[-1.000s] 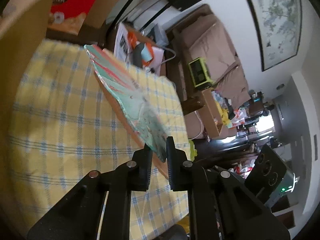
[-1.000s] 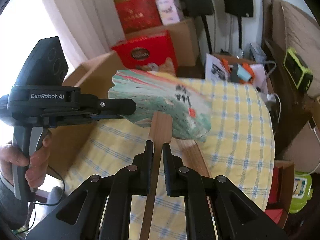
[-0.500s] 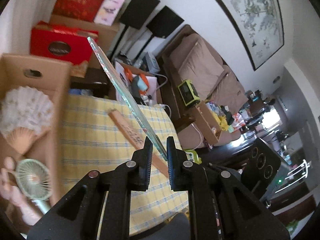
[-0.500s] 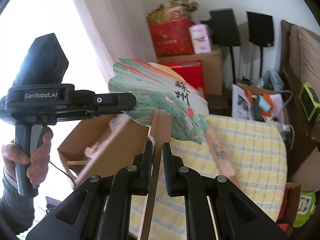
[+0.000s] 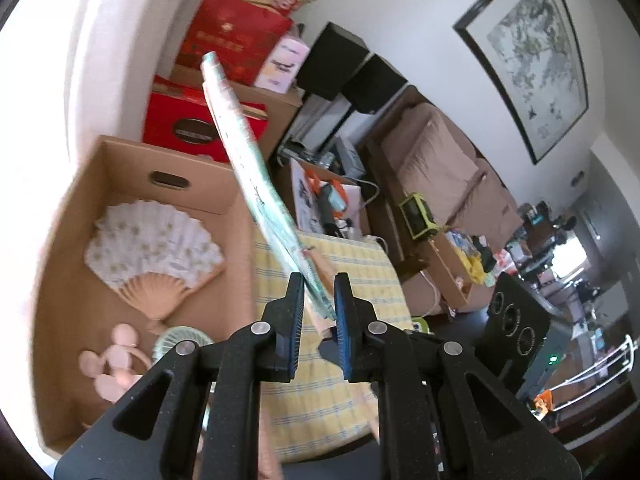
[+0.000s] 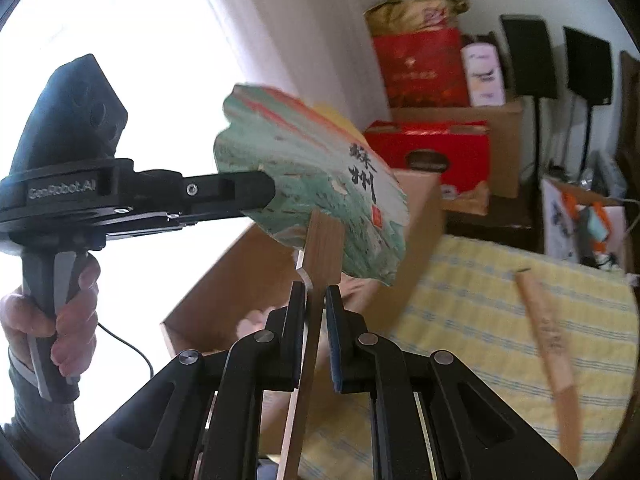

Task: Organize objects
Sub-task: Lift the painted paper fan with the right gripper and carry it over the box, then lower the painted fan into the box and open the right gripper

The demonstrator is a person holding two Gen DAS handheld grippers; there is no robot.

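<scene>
A green painted hand fan point(image 6: 320, 184) with black Chinese characters and a flat wooden handle point(image 6: 316, 280) is held in the air by both grippers. My right gripper point(image 6: 314, 292) is shut on the handle. My left gripper point(image 5: 318, 292) grips the fan's edge point(image 5: 256, 184); it also shows in the right wrist view point(image 6: 256, 196), coming in from the left. The fan hangs above an open cardboard box point(image 5: 120, 160), which holds a white folding fan point(image 5: 152, 236), a small green electric fan point(image 5: 180, 344) and a pink mouse-eared thing point(image 5: 112, 360).
The box stands at the left end of a table with a yellow checked cloth point(image 6: 480, 300). A long wooden stick point(image 6: 548, 344) lies on the cloth. Red gift boxes point(image 6: 432, 152), cartons and black speakers point(image 6: 528, 56) stand behind. A brown sofa point(image 5: 440, 160) is at right.
Both grippers have lifted the green fan off the table and carried it left, so it now hangs over the open cardboard box. Both grips have held.
</scene>
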